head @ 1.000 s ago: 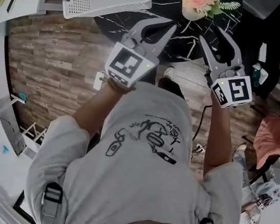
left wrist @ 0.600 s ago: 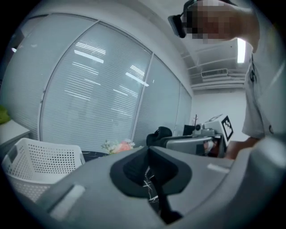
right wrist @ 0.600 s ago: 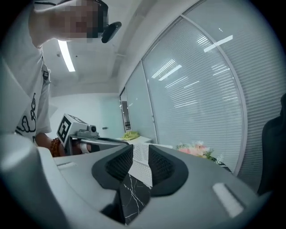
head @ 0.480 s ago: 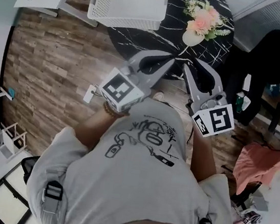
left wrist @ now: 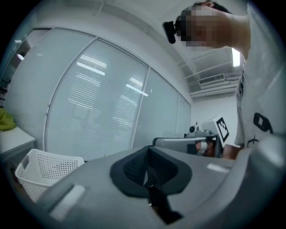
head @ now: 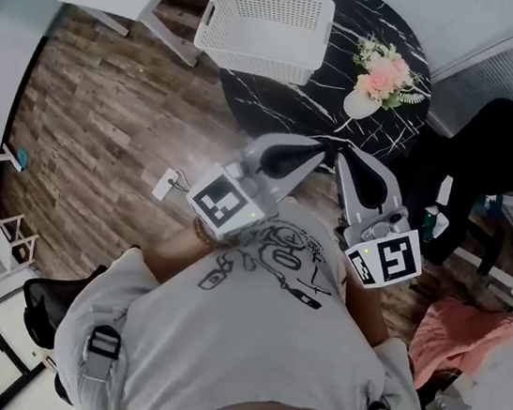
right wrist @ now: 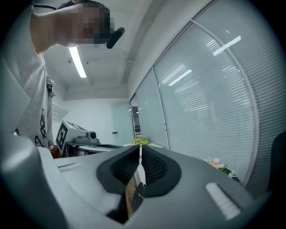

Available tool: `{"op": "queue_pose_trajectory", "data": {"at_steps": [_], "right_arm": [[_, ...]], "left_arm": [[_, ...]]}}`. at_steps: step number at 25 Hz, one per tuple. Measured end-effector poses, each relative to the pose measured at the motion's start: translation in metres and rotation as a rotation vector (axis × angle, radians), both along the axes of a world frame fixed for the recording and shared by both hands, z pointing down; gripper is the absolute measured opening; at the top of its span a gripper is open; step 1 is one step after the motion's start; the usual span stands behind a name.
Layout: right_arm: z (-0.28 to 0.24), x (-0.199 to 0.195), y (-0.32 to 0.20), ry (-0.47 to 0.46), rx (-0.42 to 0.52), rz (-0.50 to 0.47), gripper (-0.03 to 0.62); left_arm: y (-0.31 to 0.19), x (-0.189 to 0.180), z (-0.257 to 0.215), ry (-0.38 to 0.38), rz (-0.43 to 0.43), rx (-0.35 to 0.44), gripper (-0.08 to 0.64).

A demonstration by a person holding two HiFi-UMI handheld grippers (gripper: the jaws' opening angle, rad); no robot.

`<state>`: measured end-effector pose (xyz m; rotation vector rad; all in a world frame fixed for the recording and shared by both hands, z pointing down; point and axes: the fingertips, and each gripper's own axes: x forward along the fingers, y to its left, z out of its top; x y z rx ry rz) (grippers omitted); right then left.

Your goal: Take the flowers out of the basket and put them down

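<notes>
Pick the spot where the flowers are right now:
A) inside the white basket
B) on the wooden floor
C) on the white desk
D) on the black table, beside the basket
D: the head view shows the flowers standing on the black table, to the right of the white basket and apart from it.

Pink flowers (head: 386, 71) upright in white vase (head: 359, 105), black table (head: 284, 109), white basket (head: 265, 28) well apart
</notes>
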<state>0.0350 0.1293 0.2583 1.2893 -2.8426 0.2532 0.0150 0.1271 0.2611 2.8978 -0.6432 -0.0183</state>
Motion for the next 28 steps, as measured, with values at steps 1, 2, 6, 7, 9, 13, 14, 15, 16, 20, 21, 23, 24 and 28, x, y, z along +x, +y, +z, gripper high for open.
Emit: {"op": "queue_pose_trajectory", "data": {"at_steps": [1, 2, 6, 7, 9, 13, 14, 15, 16, 20, 21, 23, 24, 28], "right_arm": [[-0.003, -0.004, 0.002, -0.003, 0.001, -0.005, 0.018], [-0.005, -0.008, 0.003, -0.007, 0.003, -0.009, 0.014], [-0.012, -0.018, 0.007, -0.001, 0.020, -0.011, 0.006], [-0.012, -0.019, 0.006, 0.007, 0.022, -0.012, 0.006], [-0.012, -0.021, 0.005, 0.015, 0.021, -0.014, 0.006], [-0.013, -0.023, 0.005, 0.020, 0.019, -0.016, 0.006], [-0.014, -0.024, 0.005, 0.021, 0.020, -0.015, 0.006], [-0.014, -0.024, 0.005, 0.023, 0.021, -0.015, 0.006], [-0.014, -0.025, 0.006, 0.024, 0.021, -0.015, 0.006], [-0.011, -0.026, 0.006, 0.027, 0.018, -0.013, 0.006], [-0.011, -0.026, 0.006, 0.027, 0.017, -0.013, 0.006], [-0.012, -0.026, 0.007, 0.026, 0.017, -0.012, 0.006], [-0.012, -0.026, 0.008, 0.026, 0.016, -0.010, 0.006], [-0.012, -0.025, 0.008, 0.027, 0.016, -0.006, 0.006]], "left_arm": [[0.002, -0.002, -0.003, 0.007, -0.005, 0.003, 0.002], [0.004, -0.005, -0.006, 0.010, -0.011, 0.007, 0.002], [0.003, -0.013, -0.012, 0.002, -0.033, 0.017, 0.002], [0.001, -0.014, -0.013, 0.002, -0.038, 0.018, 0.002], [-0.003, -0.016, -0.013, 0.002, -0.044, 0.025, 0.002], [-0.004, -0.019, -0.013, 0.003, -0.047, 0.024, 0.002], [-0.003, -0.019, -0.014, 0.002, -0.046, 0.023, 0.002], [-0.003, -0.020, -0.014, 0.002, -0.045, 0.022, 0.002], [-0.001, -0.020, -0.013, 0.002, -0.044, 0.021, 0.002], [0.000, -0.019, -0.012, 0.001, -0.040, 0.020, 0.002], [-0.001, -0.019, -0.012, 0.002, -0.039, 0.020, 0.002], [0.000, -0.020, -0.012, 0.002, -0.040, 0.018, 0.002], [0.001, -0.020, -0.013, 0.002, -0.040, 0.017, 0.002], [0.003, -0.021, -0.012, 0.004, -0.040, 0.019, 0.002]]}}
